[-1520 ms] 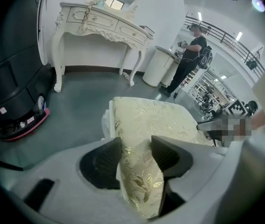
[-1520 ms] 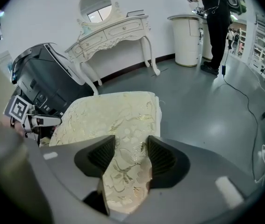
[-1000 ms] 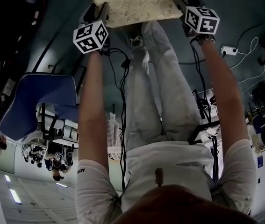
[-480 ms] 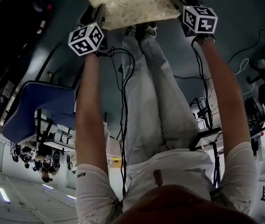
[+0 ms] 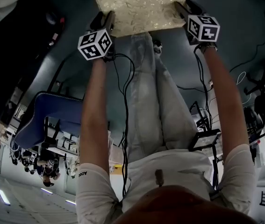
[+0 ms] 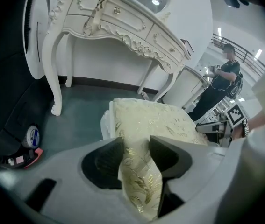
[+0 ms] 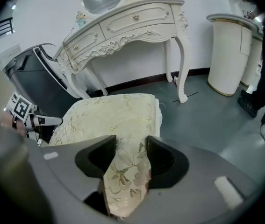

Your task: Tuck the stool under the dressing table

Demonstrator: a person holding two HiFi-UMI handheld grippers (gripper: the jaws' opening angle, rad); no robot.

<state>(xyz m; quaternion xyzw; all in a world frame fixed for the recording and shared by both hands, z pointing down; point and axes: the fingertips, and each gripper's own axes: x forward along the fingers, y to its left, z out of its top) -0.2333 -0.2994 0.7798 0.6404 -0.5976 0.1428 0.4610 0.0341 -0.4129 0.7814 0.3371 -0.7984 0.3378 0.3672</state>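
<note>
Left claw [image 6: 133, 147] clamping stool [image 5: 139, 6] edge, right claw [image 7: 131, 146] likewise, arms [image 5: 92, 111] outstretched

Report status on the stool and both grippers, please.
Left gripper, right gripper shut on stool, cushion edges. Dressing table ahead, stool not under yet. Path looks open.

The head camera looks steeply down from above the person, along both arms and legs, to the stool [image 5: 139, 6] at the frame's top. Each gripper camera sits close behind its own fingers [image 6: 106, 160] and faces along them, low across the stool's cushion toward the white desk [image 6: 118, 20]. All three views share the cushion; the left gripper view catches the right gripper [image 6: 202, 127] at its right edge, and the right gripper view the left gripper [image 7: 55, 120] at its left.
</note>
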